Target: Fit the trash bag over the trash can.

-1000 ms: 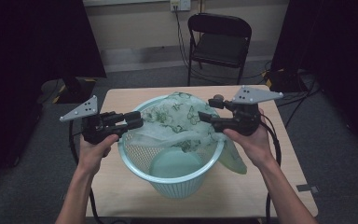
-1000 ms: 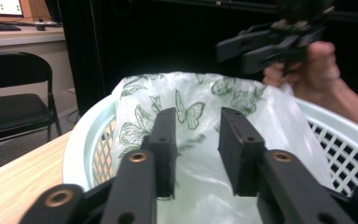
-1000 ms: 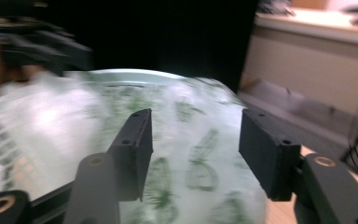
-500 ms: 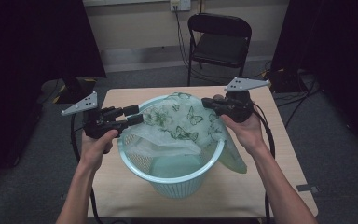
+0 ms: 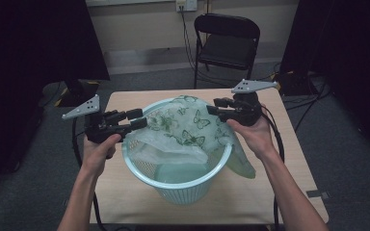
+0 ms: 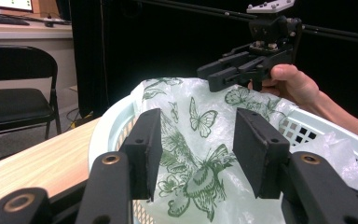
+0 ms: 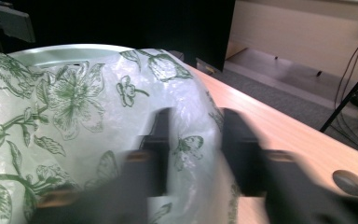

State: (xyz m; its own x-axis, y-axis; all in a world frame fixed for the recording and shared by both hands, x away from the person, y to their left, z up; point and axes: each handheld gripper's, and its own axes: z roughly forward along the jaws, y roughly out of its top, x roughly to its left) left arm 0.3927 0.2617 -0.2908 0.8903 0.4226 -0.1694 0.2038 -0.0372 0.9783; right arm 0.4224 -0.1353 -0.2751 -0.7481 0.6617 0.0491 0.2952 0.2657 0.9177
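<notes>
A pale blue plastic basket [image 5: 183,193] stands on the wooden table [image 5: 274,192]. A clear bag printed with green butterflies and flowers [image 5: 183,127] is draped over its far rim and sags inside. My left gripper [image 5: 142,119] is at the left rim. Its jaws have just been opening, and in the left gripper view the left gripper [image 6: 198,135] stands open with the bag [image 6: 200,163] beyond the pads. My right gripper [image 5: 213,107] is at the far right rim. Its jaws have just been opening, and in the blurred right gripper view the right gripper [image 7: 193,140] straddles the bag film [image 7: 65,107] without pinching it.
One corner of the bag hangs outside the basket on the right [image 5: 243,166]. A black folding chair [image 5: 226,38] stands behind the table. Dark curtains flank both sides. Cables trail from each gripper over the table's edges.
The right gripper moved toward the far rim, and the bag now spreads higher over the basket's back. The left gripper stayed at the left rim and its jaws widened.
</notes>
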